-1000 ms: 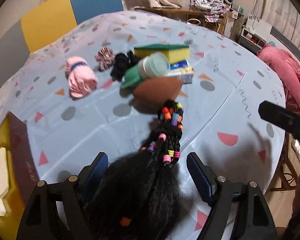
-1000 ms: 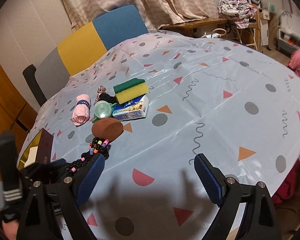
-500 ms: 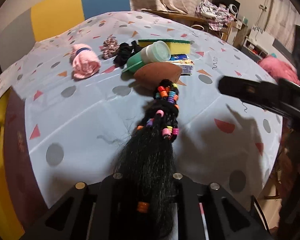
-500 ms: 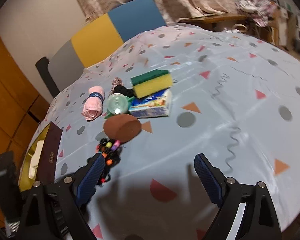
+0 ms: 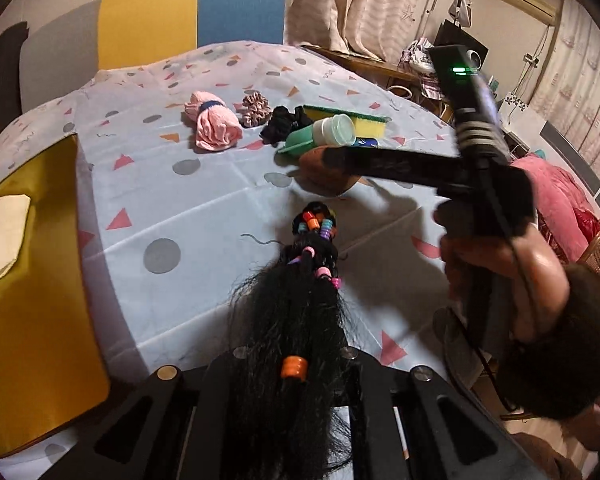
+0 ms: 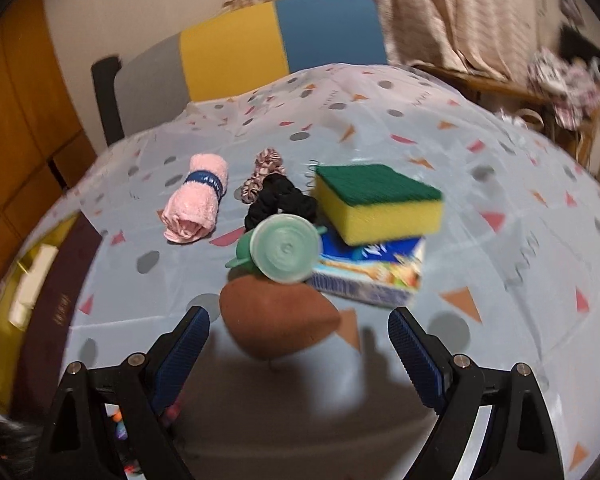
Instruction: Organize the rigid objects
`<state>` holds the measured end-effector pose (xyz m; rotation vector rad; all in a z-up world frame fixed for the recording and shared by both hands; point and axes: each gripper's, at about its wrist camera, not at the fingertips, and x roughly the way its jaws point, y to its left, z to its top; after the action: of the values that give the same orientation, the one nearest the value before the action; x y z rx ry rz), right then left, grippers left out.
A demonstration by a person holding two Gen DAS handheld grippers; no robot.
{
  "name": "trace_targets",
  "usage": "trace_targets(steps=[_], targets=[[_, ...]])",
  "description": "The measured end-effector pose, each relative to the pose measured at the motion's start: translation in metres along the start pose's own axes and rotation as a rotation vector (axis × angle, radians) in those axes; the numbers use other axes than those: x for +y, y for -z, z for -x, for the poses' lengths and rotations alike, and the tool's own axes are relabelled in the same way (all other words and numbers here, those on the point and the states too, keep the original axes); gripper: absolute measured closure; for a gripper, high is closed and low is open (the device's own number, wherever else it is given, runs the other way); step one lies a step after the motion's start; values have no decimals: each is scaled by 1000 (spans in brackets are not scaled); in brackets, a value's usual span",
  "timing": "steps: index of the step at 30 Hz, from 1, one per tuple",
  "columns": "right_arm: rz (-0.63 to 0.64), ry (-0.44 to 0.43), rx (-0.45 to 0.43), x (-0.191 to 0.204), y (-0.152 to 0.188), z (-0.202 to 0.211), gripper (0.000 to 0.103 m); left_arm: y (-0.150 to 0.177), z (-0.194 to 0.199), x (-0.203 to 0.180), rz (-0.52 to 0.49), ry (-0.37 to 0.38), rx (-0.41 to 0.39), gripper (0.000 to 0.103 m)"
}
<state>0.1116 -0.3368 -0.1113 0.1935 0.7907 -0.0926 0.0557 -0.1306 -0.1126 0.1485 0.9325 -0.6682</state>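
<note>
My left gripper [image 5: 296, 364] clamps beaded hairpiece [image 5: 300, 304]; my right gripper [image 6: 296, 344] wide apart, just before brown ball [image 6: 278, 322].

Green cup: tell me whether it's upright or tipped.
Tipped. The green cup lies on its side on the table, lid facing the right wrist camera, beside the sponge.

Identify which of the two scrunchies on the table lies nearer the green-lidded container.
The black scrunchie: it lies right against the green-lidded container, while the pink patterned scrunchie sits behind it, further off.
</note>
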Motion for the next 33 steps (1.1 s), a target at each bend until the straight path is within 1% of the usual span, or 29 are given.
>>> trace_targets(steps=[2, 4, 6, 7, 8, 9, 10, 11, 12, 13, 16, 18, 19, 20, 22, 24, 25, 26, 27, 28, 30, 33], targets=[[33, -5, 16, 6, -1, -9, 19, 2, 2, 1, -2, -6, 3, 94], [38, -22, 41, 7, -2, -16, 40, 5, 1, 2, 1, -6, 10, 94], [33, -36, 44, 6, -1, -17, 41, 6, -2, 2, 2, -5, 20, 94], [29, -46, 39, 5, -1, -16, 42, 7, -4, 2, 2, -4, 27, 91], [23, -50, 38, 4, 0, -15, 44, 7, -5, 0, -2, -4, 31, 86], [17, -54, 38, 2, 1, -14, 46, 7, -6, -2, -8, -3, 32, 83], [10, -59, 37, 1, 3, -12, 48, 7, -6, -4, -18, -6, 32, 76], [-1, -65, 33, -1, 5, -9, 49, 6, -6, -6, -27, -18, 29, 70], [-13, -70, 28, -2, 7, -6, 50, 4, -5, -8, -36, -37, 22, 67], [-33, -75, 20, -4, 11, -2, 52, 2, -6, -9, -41, -44, 20, 62], [-74, -78, -1, -6, 21, 8, 53, -7, -12, -9, -38, -42, 40, 58], [-98, -80, -14, -8, 28, 14, 54, -11, -18, -9, -31, -32, 60, 52], [-114, -83, -21, -9, 32, 18, 54, -13, -22, -10, -28, -22, 67, 47], [-132, -88, -28, -11, 35, 22, 54, -15, -26, -11, -28, -15, 71, 46], [-157, -99, -32, -12, 39, 29, 54, -17, -34, -15, -37, -8, 79, 46], [-172, -103, -28, -13, 43, 34, 54, -17, -41, -19, -47, -16, 87, 46], [-180, -107, -26, -13, 44, 37, 54, -16, -45, -19, -44, -10, 93, 56], [-188, -111, -25, -14, 45, 39, 54, -16, -46, -18, -36, -7, 94, 72], [-196, -116, -24, -15, 47, 42, 54, -15, -47, -17, -31, -12, 88, 77], [-205, -120, -25, -15, 48, 46, 54, -15, -46, -15, -27, -20, 82, 86], [-214, -126, -25, -16, 51, 51, 54, -15, -42, -10, 0, 6, 80, 89], [-227, -137, -20, -16, 55, 56, 54, -14, -27, -2, 37, 39, 45, 91]])
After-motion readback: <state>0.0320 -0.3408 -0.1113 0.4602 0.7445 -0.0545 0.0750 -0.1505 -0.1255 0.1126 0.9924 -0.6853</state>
